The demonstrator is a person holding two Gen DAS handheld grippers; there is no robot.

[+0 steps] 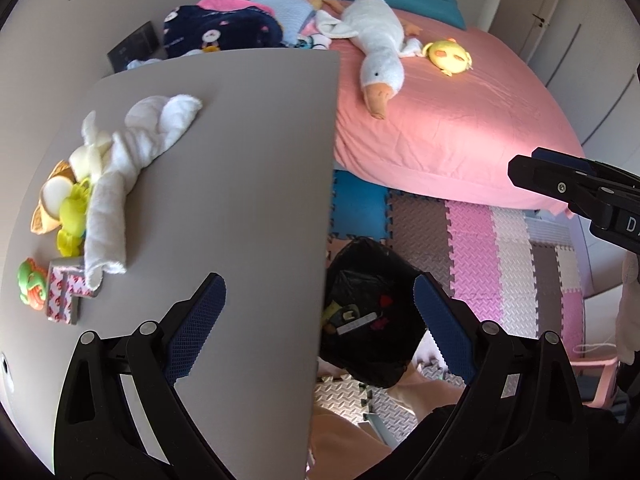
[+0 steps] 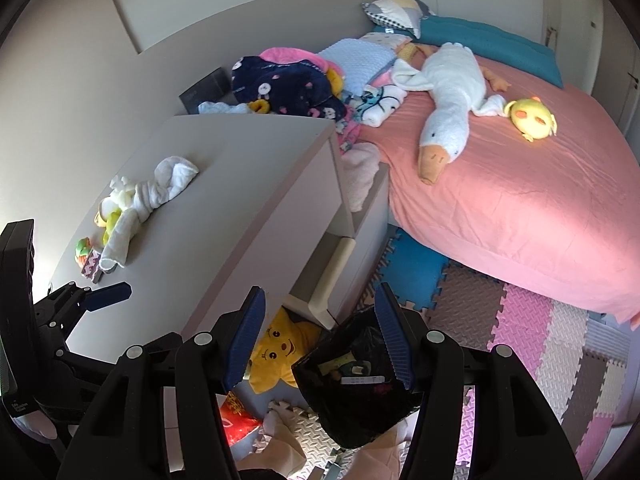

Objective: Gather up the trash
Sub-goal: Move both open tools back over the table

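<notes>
While both hand-held grippers hovered spread w/ nothing between the pads, the left hand-held gripper (image 1: 320, 328) and right hand-held gripper (image 2: 320, 336) faced down; black trash bag (image 2: 356, 376) sat on the foam floor at 6 o'clock, beside the counter (image 1: 240, 160).

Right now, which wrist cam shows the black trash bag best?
Right wrist. The black trash bag sits whole between the open right gripper fingers, its mouth and contents visible. In the left wrist view the tabletop edge cuts off the bag's left side.
</notes>
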